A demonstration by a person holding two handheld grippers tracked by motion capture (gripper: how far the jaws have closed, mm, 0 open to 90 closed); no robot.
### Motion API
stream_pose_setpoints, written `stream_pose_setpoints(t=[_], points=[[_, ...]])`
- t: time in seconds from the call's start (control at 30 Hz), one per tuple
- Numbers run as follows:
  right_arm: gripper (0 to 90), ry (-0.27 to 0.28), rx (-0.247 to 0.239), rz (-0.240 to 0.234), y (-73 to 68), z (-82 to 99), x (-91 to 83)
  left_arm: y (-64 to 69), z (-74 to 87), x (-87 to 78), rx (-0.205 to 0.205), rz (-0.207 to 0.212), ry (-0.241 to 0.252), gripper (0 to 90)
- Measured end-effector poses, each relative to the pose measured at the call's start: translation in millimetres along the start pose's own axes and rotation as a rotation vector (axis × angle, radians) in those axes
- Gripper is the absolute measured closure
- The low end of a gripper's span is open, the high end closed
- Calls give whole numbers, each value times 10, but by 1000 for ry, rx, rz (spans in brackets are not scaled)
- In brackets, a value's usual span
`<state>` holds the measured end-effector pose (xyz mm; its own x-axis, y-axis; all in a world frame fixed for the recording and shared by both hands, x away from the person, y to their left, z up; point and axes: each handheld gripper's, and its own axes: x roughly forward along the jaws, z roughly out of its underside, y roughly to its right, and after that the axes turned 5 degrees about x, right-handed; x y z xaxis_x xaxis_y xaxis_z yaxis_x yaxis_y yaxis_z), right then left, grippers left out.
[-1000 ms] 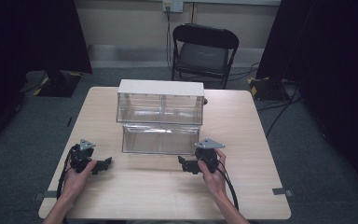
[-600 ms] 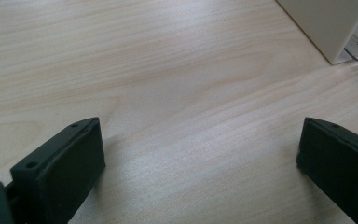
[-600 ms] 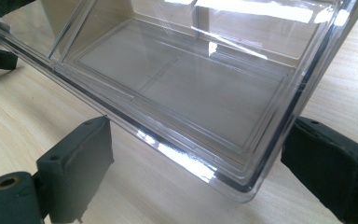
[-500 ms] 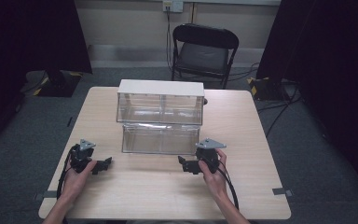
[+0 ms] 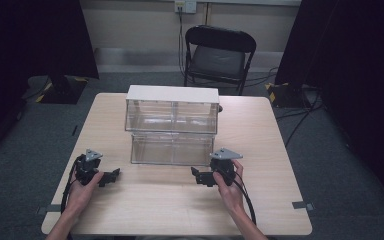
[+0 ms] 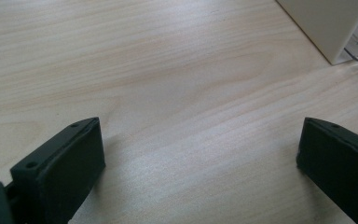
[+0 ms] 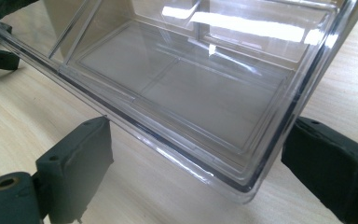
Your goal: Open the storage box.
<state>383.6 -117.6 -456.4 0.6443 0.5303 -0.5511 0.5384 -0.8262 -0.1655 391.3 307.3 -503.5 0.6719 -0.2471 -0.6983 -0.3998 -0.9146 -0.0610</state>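
Observation:
A storage cabinet (image 5: pixel 172 94) with a white top and clear drawers stands mid-table. Its lower clear drawer (image 5: pixel 172 148) is pulled out toward me and is empty. My right gripper (image 5: pixel 197 176) rests on the table just in front of the drawer's right end, jaws pointing left. In the right gripper view the drawer (image 7: pixel 191 88) has its near corner between the wide-apart jaws of my right gripper (image 7: pixel 198 140), not pinched. My left gripper (image 5: pixel 109 177) lies left of the drawer, open. The left gripper (image 6: pixel 198 140) has bare wood between its jaws, with the cabinet's white side (image 6: pixel 326 28) ahead.
The light wooden table (image 5: pixel 260 135) has bare surface around the cabinet and along the front edge. A black folding chair (image 5: pixel 219 52) stands behind the table. Cables trail from both grippers toward me.

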Motion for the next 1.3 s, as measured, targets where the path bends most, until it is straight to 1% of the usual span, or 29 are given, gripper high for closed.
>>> stream_pose_setpoints(t=[0.1,0.57,0.83,1.13,1.3], points=[[71,0,8,-7,-2,-12,-13,1,0,0,-1,-1,0,3],[68,3,3,-13,-1,-24,-26,-1,0,-1,1,-2,0,3],[67,4,7,-4,-13,-23,-25,1,0,0,-1,-1,0,3],[63,5,10,-12,-15,-33,-40,1,0,0,0,-2,0,3],[56,16,6,-19,-13,-51,-58,1,0,0,0,-1,0,3]])
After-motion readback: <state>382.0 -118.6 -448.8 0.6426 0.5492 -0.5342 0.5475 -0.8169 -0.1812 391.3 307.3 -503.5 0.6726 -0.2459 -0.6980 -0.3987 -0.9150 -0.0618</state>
